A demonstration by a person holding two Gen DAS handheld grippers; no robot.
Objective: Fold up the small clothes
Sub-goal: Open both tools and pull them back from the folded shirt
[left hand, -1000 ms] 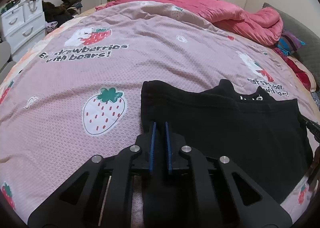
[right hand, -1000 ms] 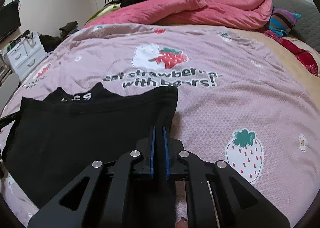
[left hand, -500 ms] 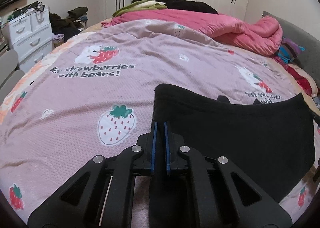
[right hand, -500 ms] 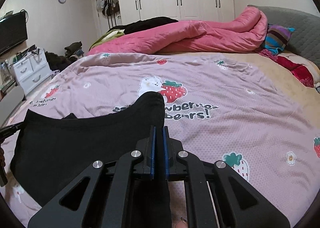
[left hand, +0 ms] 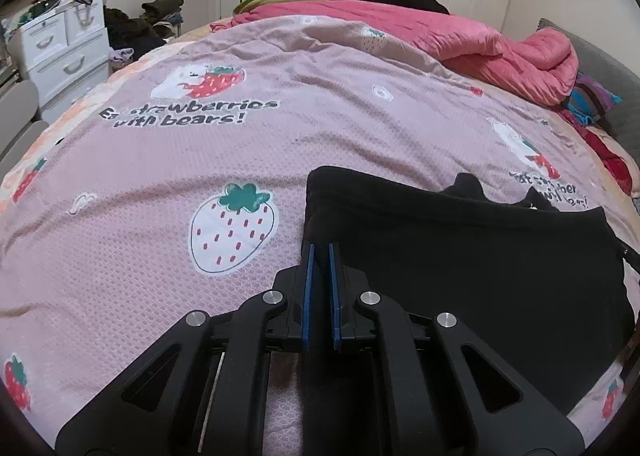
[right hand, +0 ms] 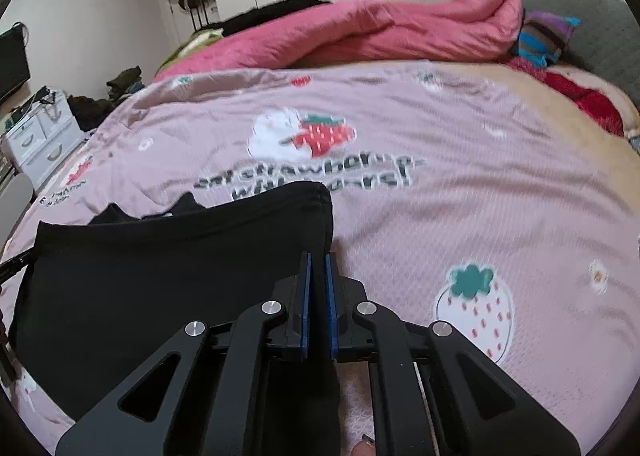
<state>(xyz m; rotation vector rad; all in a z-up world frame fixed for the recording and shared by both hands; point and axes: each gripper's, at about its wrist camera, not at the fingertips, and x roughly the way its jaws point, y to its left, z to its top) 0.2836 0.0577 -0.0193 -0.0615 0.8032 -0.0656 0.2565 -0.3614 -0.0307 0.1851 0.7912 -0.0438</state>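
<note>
Two tongs, one garment between them. Left tongs (left hand: 320, 252) are clamped on black cloth at the garment's (left hand: 460, 256) left end; right tongs (right hand: 318, 260) are clamped on black cloth at its right end. Blue pads (left hand: 308, 288) on each pair stand nearly together, with a dark strip of fabric running through the narrow gap.

Garment is small, black, and lies on the bed (left hand: 200, 160), near edge, on the pink strawberry sheet. Long axis runs side to side, from one pair of tongs to the other. Held edge is the near one, and it looks lifted and stretched in a fairly straight line across. Beyond that line, a second black layer with small white lettering pokes out on the sheet, so part of the garment rests flat farther in, toward the pink quilt (right hand: 360, 28).

Relation that matters: the flat part lies straight ahead of both tongs, away from the person, not to either side. My reading is that the held edge is being carried forward over that flat layer, a fold across the short axis. Each hand sits at its own end, so neither is nearer; both would need to travel forward together and level, or the fold line skews.

Risks, as I judge them: slack in the middle sagging and bunching, and the corner rounding over the left tongs rolling under.

Right wrist view is slightly blurred; the lettering is unreadable.
</note>
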